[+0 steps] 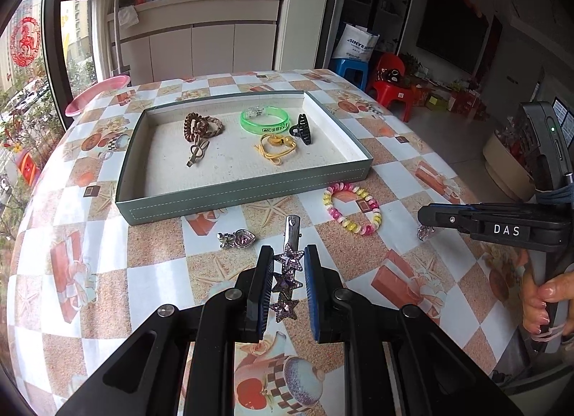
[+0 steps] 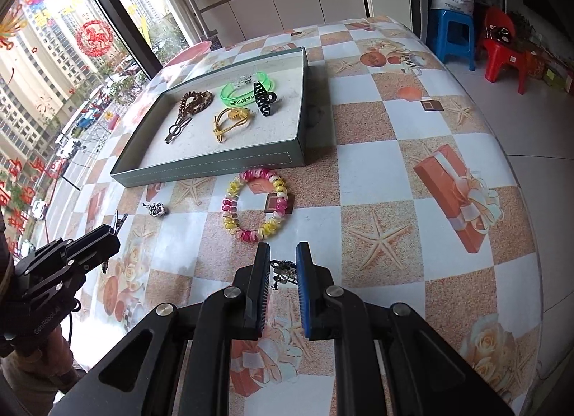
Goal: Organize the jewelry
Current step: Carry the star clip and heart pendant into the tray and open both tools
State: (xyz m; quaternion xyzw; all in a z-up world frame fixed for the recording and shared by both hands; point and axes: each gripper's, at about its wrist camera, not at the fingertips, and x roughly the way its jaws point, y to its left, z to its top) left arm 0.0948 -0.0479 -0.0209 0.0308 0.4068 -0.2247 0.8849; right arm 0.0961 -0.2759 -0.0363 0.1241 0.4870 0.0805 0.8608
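While the left gripper (image 1: 287,254) has its jaws narrowed around a star clip (image 1: 287,272), touching its purple stars on both sides, the clip's metal tip points toward the tray (image 1: 244,190). To its right, the right gripper (image 2: 282,270) has its jaws closed narrowly on a small silver charm (image 2: 283,272). Both pieces sit at the near side of the counter (image 2: 394,129), though whether they are lifted off it I cannot tell. Between the grippers and the tray lie a pink-and-yellow coil band (image 2: 256,202) and, further left, a heart brooch (image 1: 238,238). Inside the tray, toward its far side, are a brown coil tie (image 1: 201,125) with a metal clip (image 1: 197,154) just near of it, a green bangle (image 1: 263,120), a black claw clip (image 1: 303,129) and a yellow cord (image 1: 276,148).
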